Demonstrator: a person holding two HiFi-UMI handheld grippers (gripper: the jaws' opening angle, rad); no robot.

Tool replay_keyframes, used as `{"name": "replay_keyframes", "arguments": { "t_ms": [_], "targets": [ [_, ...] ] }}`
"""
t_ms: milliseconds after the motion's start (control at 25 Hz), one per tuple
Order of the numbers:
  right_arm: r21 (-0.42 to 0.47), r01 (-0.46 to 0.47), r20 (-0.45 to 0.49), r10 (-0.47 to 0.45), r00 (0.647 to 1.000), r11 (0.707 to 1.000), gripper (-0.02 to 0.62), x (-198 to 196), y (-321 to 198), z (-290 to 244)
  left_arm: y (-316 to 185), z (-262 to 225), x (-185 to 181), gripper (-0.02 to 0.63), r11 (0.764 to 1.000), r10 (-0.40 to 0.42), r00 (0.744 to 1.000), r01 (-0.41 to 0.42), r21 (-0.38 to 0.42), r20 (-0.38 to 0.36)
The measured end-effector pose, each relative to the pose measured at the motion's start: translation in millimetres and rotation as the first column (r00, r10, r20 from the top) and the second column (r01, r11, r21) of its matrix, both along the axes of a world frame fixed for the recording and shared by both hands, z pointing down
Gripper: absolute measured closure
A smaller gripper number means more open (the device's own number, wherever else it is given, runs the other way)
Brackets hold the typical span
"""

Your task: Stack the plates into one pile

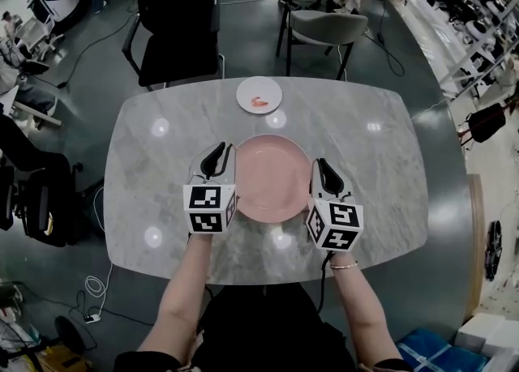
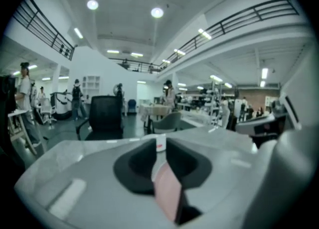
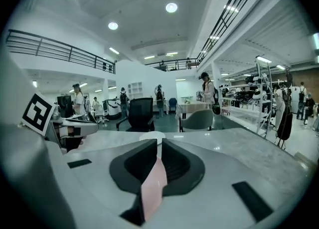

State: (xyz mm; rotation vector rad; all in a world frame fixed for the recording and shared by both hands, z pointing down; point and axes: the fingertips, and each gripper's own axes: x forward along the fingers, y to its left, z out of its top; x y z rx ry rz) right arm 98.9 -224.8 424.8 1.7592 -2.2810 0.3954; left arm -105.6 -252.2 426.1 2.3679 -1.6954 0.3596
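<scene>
Big plate pink; small plate at 12 o'clock white (red mark inside); table pale grey, veined.

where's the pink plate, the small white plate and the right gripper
pink plate [image 1: 272, 177]: head view, the middle of its dish
small white plate [image 1: 261, 87]: head view, a bare part near its far rim
right gripper [image 1: 320, 166]: head view, between its fingers, at the pink plate's right rim

Past the far edge of the grey marble table in front of me I see a black office chair on the left and a grey chair on the right, while a white cable lies coiled on the floor off its near left corner.
</scene>
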Motion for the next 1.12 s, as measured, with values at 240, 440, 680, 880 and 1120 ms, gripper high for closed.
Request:
{"name": "replay_keyframes", "arguments": {
  "t_ms": [240, 440, 680, 880, 1120],
  "targets": [
    [0.112, 0.0, 0.034, -0.004, 0.999, 0.994, 0.581, -5, 8, -33, 6, -32, -9, 0.585, 0.994, -0.007, 0.999, 0.01, 0.112, -0.034],
    [0.174, -0.014, 0.047, 0.006, 0.999, 0.985, 0.589, -8, 19, -49, 13, -50, -13, 0.598, 0.985, 0.008, 0.999, 0.001, 0.175, -0.05],
    [0.24, -0.008, 0.037, -0.001, 0.999, 0.971, 0.591, -12, 32, -61, 23, -54, -15, 0.6, 0.978, 0.03, 0.998, -0.017, 0.208, -0.06],
    [0.271, -0.009, 0.023, 0.003, 1.0, 0.963, 0.591, -15, 37, -64, 30, -51, -16, 0.599, 0.975, 0.059, 0.996, -0.042, 0.217, -0.074],
    [0.281, -0.019, 0.029, 0.011, 1.0, 0.959, 0.591, -17, 43, -66, 36, -55, -16, 0.6, 0.972, 0.09, 0.993, -0.07, 0.226, -0.081]
  ]
}}
